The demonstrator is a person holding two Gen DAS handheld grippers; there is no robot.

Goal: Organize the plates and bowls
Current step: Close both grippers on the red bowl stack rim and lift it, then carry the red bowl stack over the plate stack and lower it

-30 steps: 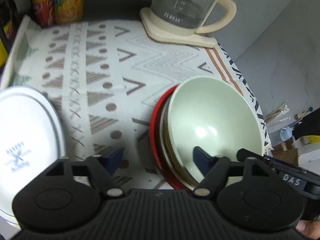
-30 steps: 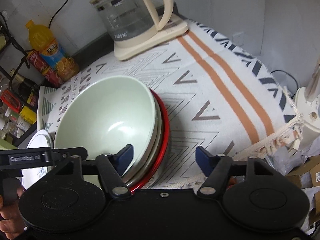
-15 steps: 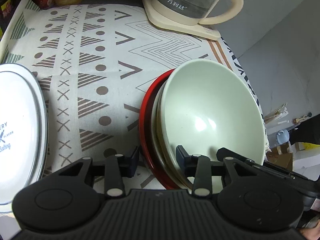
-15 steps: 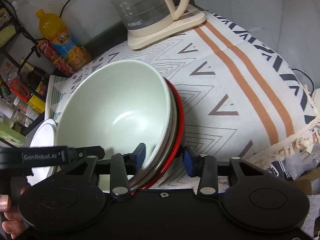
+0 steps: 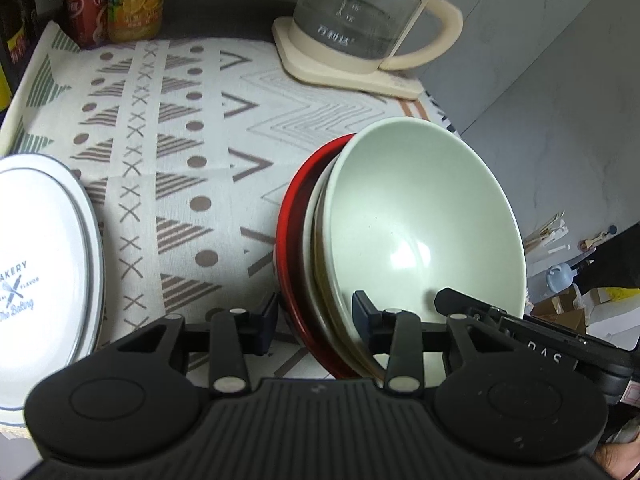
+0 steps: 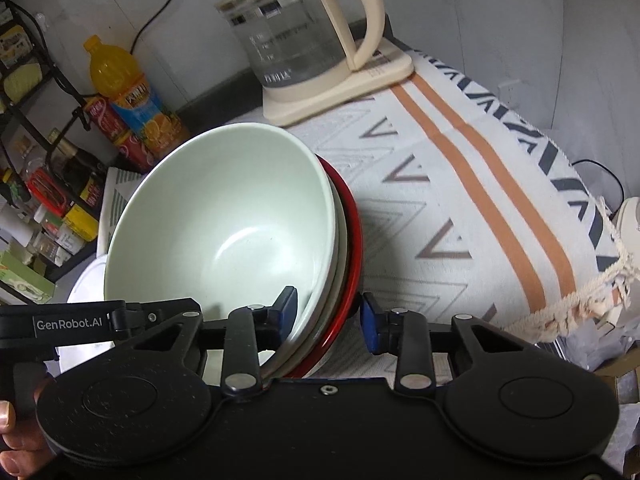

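Closing from wide apart since the earlier frames, both pairs of jaws now clamping the rims of the stacked dishes from opposite sides. Left gripper (image 5: 316, 322) straddling the near-left edge of the stack: one jaw outside the red plate (image 5: 294, 236), the other inside the pale green bowl (image 5: 420, 216). Right gripper (image 6: 330, 316) doing the same on the opposite edge, one jaw inside the bowl (image 6: 224, 220), the other outside the red plate (image 6: 354, 236), its right pad perhaps just shy of the red rim; contact there hard to confirm.

Stack sitting near the right edge of the bench, on the patterned cloth (image 5: 168, 128), tilted rather than flat, with at least one further beige dish sandwiched between bowl and plate. Stack lying directly ahead of and between both grippers, neither hand clearly nearer; coming move judged to be a two-handed lift or shift, depending on equal pinch on both rims.

White oval baking dish (image 5: 36, 272) lying well apart to the left. Glass kettle (image 5: 360, 20) on its cream base standing at the far side; orange drink bottle (image 6: 128, 92) and red cans (image 5: 86, 12) at the far-left corner. Nothing standing between stack and oval dish.
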